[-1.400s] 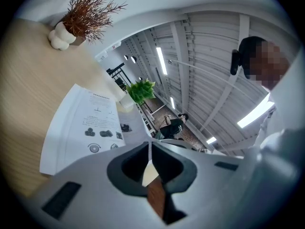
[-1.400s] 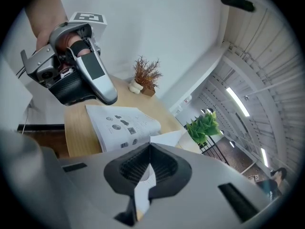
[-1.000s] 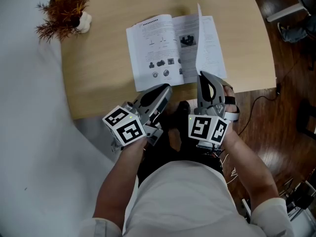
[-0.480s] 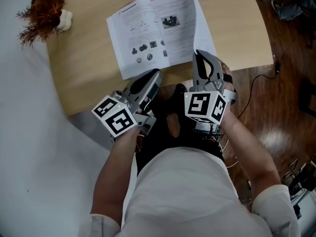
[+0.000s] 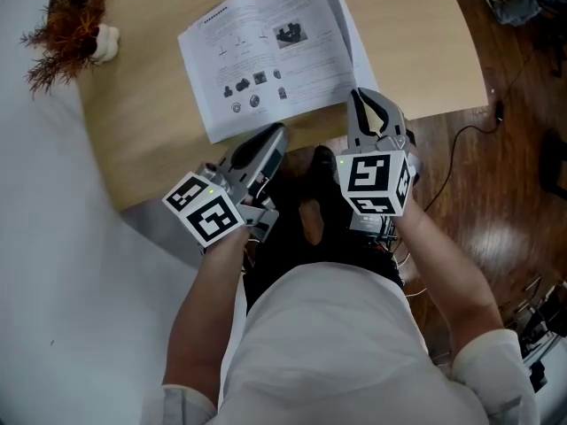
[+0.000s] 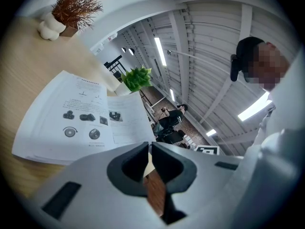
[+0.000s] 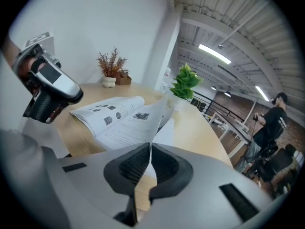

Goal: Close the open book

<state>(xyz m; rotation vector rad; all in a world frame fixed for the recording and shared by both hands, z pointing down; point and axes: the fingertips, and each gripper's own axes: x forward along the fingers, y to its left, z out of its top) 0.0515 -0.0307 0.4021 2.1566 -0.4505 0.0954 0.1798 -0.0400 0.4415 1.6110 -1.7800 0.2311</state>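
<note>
An open book point(image 5: 257, 65) with printed pictures lies on the wooden table point(image 5: 151, 140). My right gripper point(image 5: 358, 96) is shut on the near edge of one right-hand page point(image 5: 347, 50), which is lifted and leans left over the book. In the right gripper view the thin sheet point(image 7: 148, 119) runs straight between the closed jaws of the right gripper point(image 7: 150, 147). My left gripper point(image 5: 281, 132) is shut with nothing in it and hovers just off the book's near edge. In the left gripper view the book point(image 6: 78, 120) lies ahead of the left gripper point(image 6: 148, 148).
A dried brown plant point(image 5: 64, 27) in a small pot stands at the table's far left corner. A green plant point(image 7: 184, 82) stands beyond the book. The table's near edge runs just under both grippers, with dark wood floor point(image 5: 496, 193) and a cable to the right.
The page that stood upright now leans left over the book, and my right gripper has rolled and come lower with it. The left gripper has barely shifted.
</note>
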